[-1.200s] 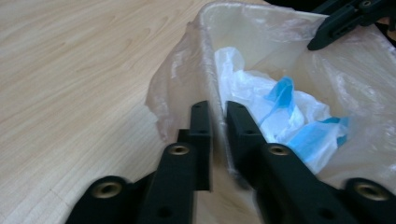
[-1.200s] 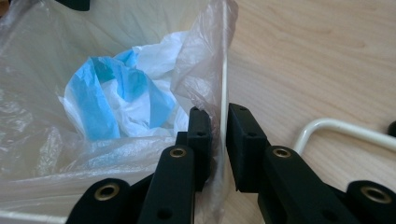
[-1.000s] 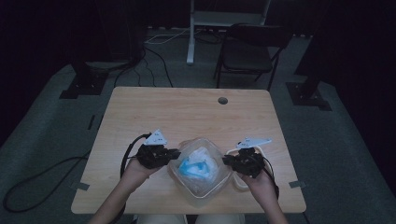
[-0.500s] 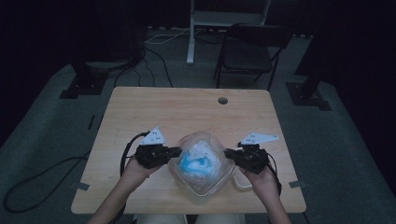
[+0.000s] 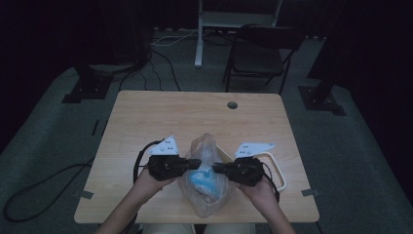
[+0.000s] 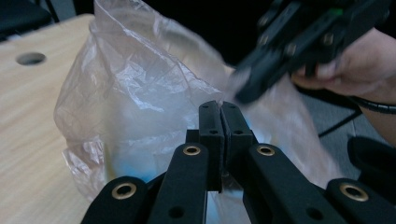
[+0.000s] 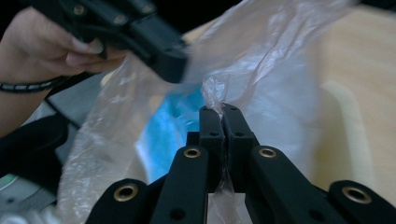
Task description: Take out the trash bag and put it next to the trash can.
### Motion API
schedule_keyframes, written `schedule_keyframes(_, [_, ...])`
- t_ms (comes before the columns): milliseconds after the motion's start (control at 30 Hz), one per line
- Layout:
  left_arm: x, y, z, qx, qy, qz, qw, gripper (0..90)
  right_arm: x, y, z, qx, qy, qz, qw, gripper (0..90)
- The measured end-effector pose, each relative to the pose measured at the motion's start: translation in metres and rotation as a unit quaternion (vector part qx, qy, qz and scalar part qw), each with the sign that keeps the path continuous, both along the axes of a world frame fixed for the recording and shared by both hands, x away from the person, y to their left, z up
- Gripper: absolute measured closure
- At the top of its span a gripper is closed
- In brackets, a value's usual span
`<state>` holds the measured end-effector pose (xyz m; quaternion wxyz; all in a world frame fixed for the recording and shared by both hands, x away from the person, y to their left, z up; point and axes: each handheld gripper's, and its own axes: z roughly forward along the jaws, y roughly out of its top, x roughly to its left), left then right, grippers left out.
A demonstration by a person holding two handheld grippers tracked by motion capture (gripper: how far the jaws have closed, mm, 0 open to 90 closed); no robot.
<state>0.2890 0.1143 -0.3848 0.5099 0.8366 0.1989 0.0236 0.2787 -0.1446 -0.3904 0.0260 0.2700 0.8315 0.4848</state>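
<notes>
While pinched, plastic bag [image 5: 206,181] upright.

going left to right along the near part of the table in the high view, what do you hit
left gripper → clear plastic bag with something blue inside → right gripper → white frame lying on the table

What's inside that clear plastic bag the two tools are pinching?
Through the plastic bag a bright blue thing shows, pale and blurred behind the film. The crinkled plastic, the left tool and the right tool cover its outline, so what it is cannot be told.
</notes>
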Motion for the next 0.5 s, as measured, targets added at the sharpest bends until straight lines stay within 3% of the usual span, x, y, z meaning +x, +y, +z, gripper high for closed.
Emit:
schedule_keyframes(133, [0.000,-0.003,-0.003,-0.004,0.004,-0.008,1.0000,89.7,0.000,0.012,-0.013,0.010,0.015,0.029,0.9994,86.5])
schedule_keyframes(200, [0.000,-0.004,-0.003,-0.014,0.012,-0.014,0.9997,89.7,0.000,0.016,-0.014,0.032,0.017,0.049,0.9981,66.9])
schedule_keyframes(333, [-0.001,-0.006,-0.002,-0.026,0.019,-0.024,0.9992,89.7,0.002,0.023,-0.015,0.052,0.029,0.050,0.9969,58.1])
schedule_keyframes(433, [-0.001,-0.008,-0.003,-0.021,0.016,-0.026,0.9993,89.7,0.003,0.028,-0.014,0.056,0.029,0.048,0.9969,59.7])
schedule_keyframes(500, [0.000,-0.007,-0.004,-0.023,0.018,-0.023,0.9993,89.7,0.004,0.030,-0.014,0.057,0.034,0.049,0.9966,65.4])
